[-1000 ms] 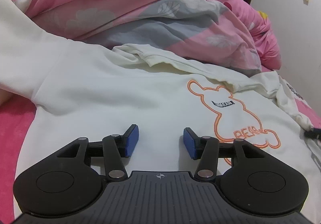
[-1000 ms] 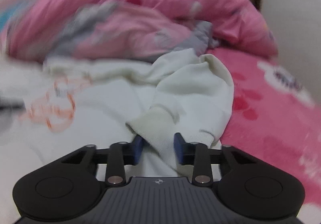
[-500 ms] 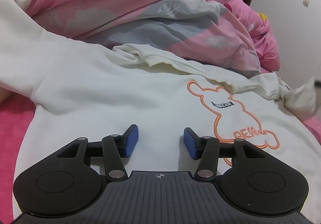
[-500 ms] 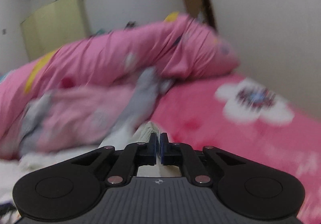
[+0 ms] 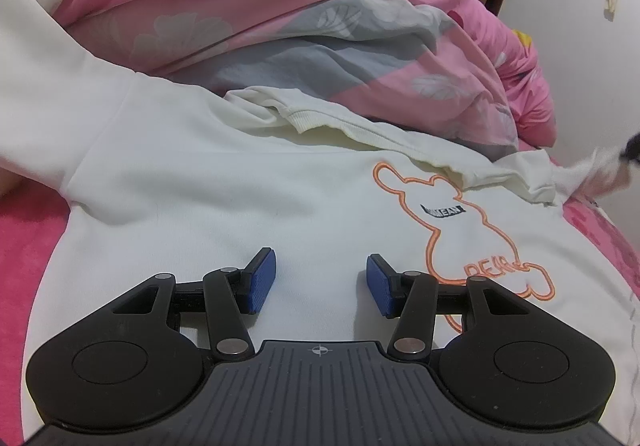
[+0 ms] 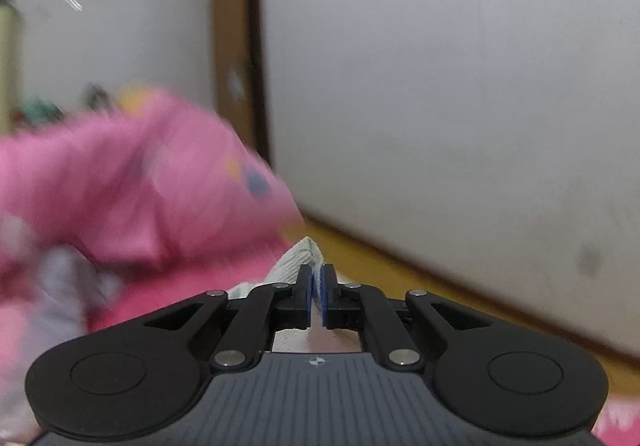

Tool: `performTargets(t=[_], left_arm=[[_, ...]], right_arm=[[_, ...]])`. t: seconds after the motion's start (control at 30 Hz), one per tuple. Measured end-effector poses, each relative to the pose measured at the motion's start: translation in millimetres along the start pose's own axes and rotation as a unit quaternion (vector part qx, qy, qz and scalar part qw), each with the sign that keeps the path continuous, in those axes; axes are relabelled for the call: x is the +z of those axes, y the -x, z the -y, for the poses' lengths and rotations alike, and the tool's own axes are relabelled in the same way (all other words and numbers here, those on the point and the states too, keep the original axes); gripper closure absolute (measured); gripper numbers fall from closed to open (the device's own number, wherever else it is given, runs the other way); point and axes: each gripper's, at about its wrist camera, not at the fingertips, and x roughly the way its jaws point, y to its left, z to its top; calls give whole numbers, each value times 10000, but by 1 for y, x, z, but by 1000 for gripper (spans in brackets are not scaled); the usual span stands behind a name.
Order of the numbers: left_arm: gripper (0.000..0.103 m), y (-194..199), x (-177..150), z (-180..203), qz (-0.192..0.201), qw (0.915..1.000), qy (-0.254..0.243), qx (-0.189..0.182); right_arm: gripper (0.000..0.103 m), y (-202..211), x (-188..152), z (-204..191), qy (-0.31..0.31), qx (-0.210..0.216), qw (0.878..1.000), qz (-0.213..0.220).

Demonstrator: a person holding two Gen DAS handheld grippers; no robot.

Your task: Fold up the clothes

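Observation:
A cream sweatshirt (image 5: 240,186) with an orange bear outline (image 5: 460,230) lies face up on the bed. My left gripper (image 5: 320,282) hovers open over its lower front, with nothing between the blue pads. In the right wrist view my right gripper (image 6: 317,294) pinches the ribbed sleeve cuff (image 6: 300,258) between its pads; the jaws are opening slightly, with the fabric still between them. In the left wrist view that sleeve (image 5: 592,174) stretches out to the far right, blurred, towards a dark shape at the frame edge.
A bunched pink and grey quilt (image 5: 280,6) lies behind the sweatshirt. Pink bedsheet (image 5: 24,230) shows on both sides. A white wall (image 6: 440,86) and a brown door frame (image 6: 240,46) stand to the right, with a yellow strip (image 6: 400,266) at the wall's foot.
My right gripper closed on the sleeve cuff, then swung right and upward, drawing the sleeve out to the sweatshirt's right side. The left gripper kept still.

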Motion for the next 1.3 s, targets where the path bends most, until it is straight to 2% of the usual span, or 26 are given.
performTargets(t=[0.07, 0.1, 0.27, 0.3, 0.37, 0.43, 0.53, 0.57, 0.67, 0.73, 0.87, 0.9, 1.0, 1.13, 1.2, 1.23, 1.3], left_arm=[[53, 0, 0, 0, 0, 10000, 3, -4], [53, 0, 0, 0, 0, 10000, 5, -6], [53, 0, 0, -1, -1, 10000, 20, -17], [53, 0, 0, -1, -1, 10000, 19, -16], [53, 0, 0, -1, 1, 10000, 15, -14], [53, 0, 0, -1, 3, 10000, 14, -13], [53, 0, 0, -2, 7, 10000, 22, -16], [53, 0, 0, -2, 8, 10000, 24, -17], [53, 0, 0, -2, 12, 10000, 32, -23], [53, 0, 0, -2, 12, 10000, 35, -24], [53, -1, 0, -2, 13, 10000, 39, -25], [53, -1, 0, -2, 14, 10000, 40, -25], [53, -1, -1, -2, 17, 10000, 47, -24], [53, -1, -1, -2, 19, 10000, 34, -16], [53, 0, -1, -2, 19, 10000, 26, -12], [53, 0, -1, -2, 19, 10000, 22, -11], [53, -1, -1, -2, 19, 10000, 19, -9]], right_arm=[[72, -13, -16, 15, -280, -227, 9981, -504], [57, -14, -23, 25, -455, -293, 9966, -628], [53, 31, -36, 75, -1190, -133, 9927, -172], [53, 41, -37, 80, -1383, 137, 9901, -189], [53, 54, -43, 81, -1578, 967, 9814, -503], [52, 58, -58, 58, -1364, 1735, 9687, -1137], [50, 62, -89, 17, -1002, 2790, 9309, -2134], [50, 62, -102, 2, -890, 2992, 9200, -2371], [50, 57, -138, -46, -507, 3250, 9021, -2792], [50, 59, -154, -67, -417, 3395, 8951, -2861], [52, 56, -158, -91, -297, 3630, 8940, -2610], [60, 56, -158, -95, -187, 3597, 8973, -2553], [93, 59, -155, -98, 15, 3510, 9063, -2353], [95, 64, -147, -82, -34, 3495, 9210, -1720], [95, 58, -146, -79, -135, 3413, 9265, -1580], [101, 56, -147, -79, -87, 3314, 9314, -1505], [101, 47, -150, -76, -91, 3220, 9349, -1490]])
